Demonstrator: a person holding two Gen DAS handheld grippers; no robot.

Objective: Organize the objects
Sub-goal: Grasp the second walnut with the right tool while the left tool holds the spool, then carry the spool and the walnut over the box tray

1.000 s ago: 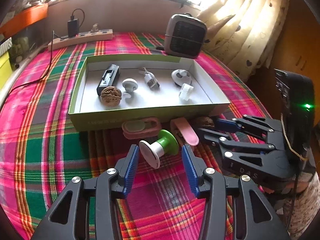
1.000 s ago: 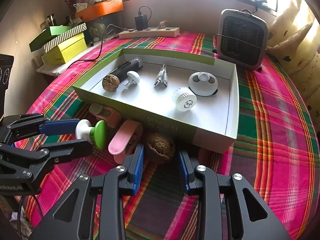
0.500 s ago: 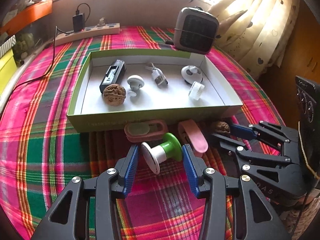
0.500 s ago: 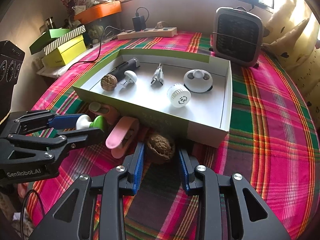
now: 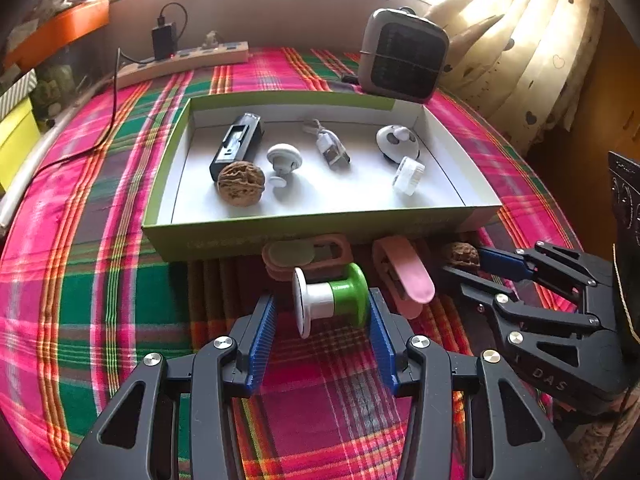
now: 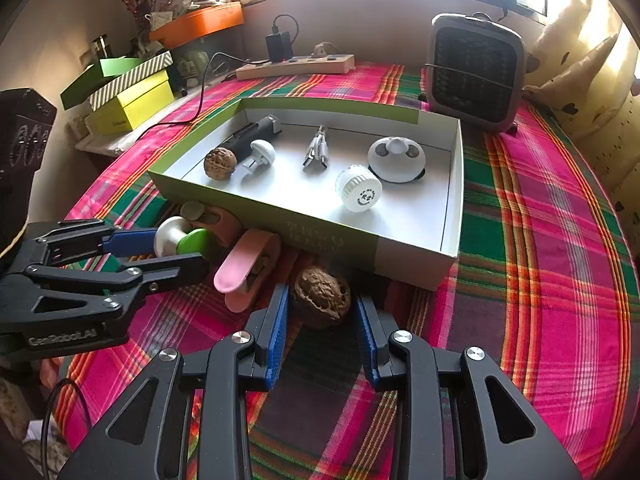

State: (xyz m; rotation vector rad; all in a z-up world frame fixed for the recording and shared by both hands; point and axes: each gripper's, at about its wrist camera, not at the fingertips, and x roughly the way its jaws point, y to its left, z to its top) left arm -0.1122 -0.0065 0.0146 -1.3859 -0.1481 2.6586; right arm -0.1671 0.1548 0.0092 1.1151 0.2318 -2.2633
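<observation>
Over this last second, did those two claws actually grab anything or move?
Both crept forward: the left gripper now brackets the green-and-white spool, the right gripper brackets the walnut. Neither has closed. The items in the box stayed put.

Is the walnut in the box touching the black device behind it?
Cannot tell. In both wrist views the walnut overlaps the black device in the box, with no gap visible, but overlap alone does not prove contact.

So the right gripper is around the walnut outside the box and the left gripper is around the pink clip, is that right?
Not quite. The left gripper brackets the green and white spool, as the left wrist view shows; the pink clip lies beside it. The right gripper does bracket the walnut outside the box.
</observation>
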